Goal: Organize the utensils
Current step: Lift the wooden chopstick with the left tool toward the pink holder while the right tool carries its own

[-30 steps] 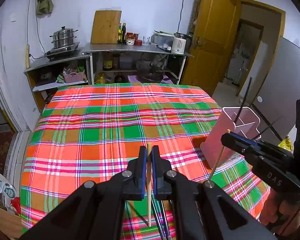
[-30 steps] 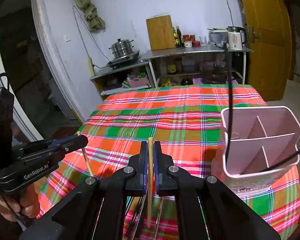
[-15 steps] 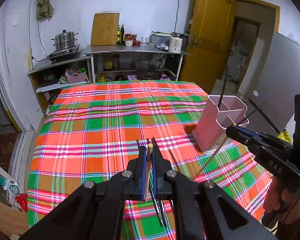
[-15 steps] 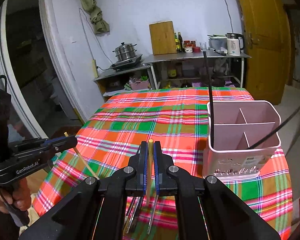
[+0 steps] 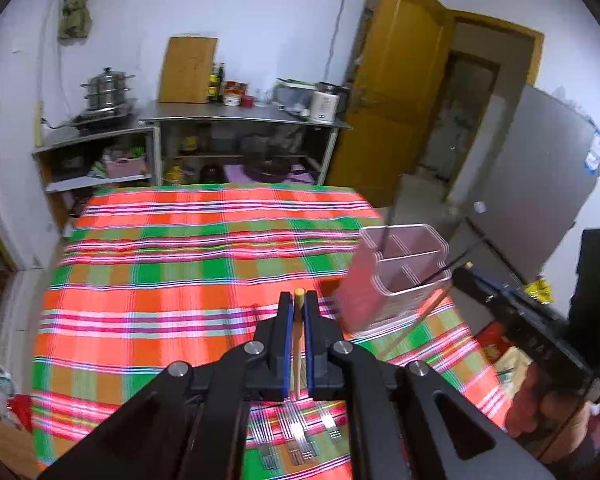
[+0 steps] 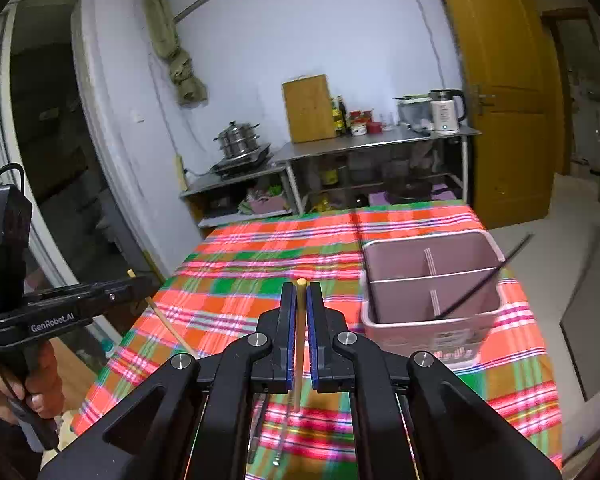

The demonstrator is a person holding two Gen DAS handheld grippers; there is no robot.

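Two wooden chopsticks up: left gripper clamps one chopstick, right gripper clamps another. Pink caddy sits near tablecloth's right edge, w/ black chopsticks inside. Imo tip each vertical over one compartment b4 letting go.

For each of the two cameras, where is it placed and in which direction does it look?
Left wrist: on the left gripper, shut on a wooden chopstick; faces across the checked tablecloth toward the kitchen shelves; the right gripper and hand show at the right edge.
Right wrist: on the right gripper, shut on another chopstick; same direction; the left gripper and hand show at the left edge.
Shared: pink utensil holder, tablecloth, shelves, yellow door.
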